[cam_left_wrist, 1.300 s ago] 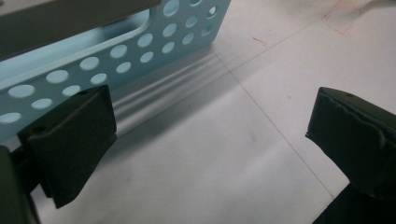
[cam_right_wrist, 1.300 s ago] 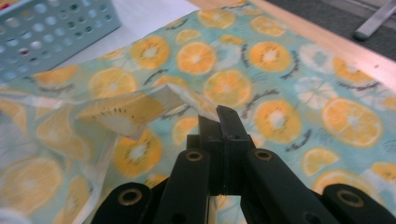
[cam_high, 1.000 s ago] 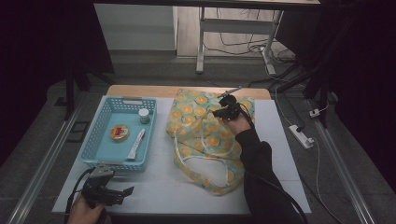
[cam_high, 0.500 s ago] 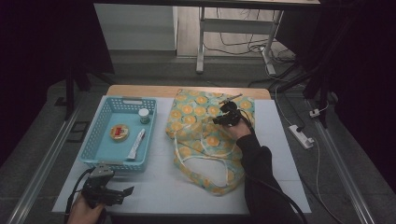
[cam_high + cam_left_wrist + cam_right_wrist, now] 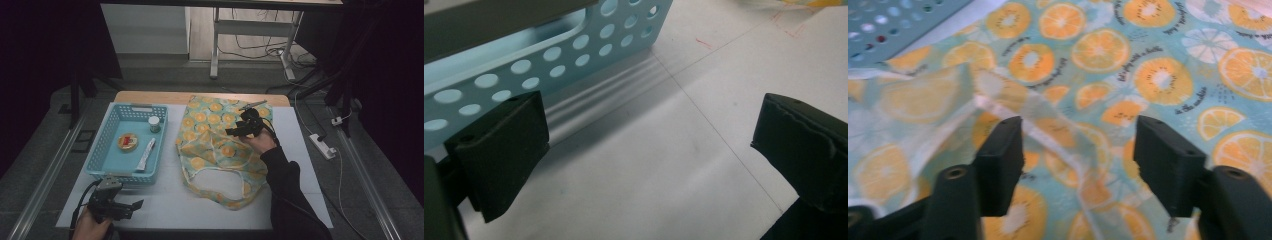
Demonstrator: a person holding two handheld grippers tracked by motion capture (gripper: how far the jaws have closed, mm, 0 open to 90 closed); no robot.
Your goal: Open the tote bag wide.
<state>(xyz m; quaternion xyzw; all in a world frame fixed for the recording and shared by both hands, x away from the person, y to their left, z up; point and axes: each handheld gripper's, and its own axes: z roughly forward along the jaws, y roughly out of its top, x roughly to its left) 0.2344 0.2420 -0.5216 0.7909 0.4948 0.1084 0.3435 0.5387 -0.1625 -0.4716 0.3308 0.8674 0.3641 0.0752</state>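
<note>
Right gripper [image 5: 234, 131] over bag [image 5: 210, 145], jaws just opening, nothing between.

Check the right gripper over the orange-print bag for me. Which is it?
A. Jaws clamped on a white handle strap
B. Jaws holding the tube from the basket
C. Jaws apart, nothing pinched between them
C: in the right gripper view the right gripper has its jaws apart, having just been opening, and the orange-print bag lies beneath them, unpinched.

— What colours are on the cloth bag [image 5: 220, 150]?
— Pale teal, printed with orange citrus slices and small dark lettering.
— And the basket [image 5: 107, 150]?
— Light blue, dotted with round holes. The counter [image 5: 165, 210] is white, the tongs [image 5: 1078, 150] black.
</note>
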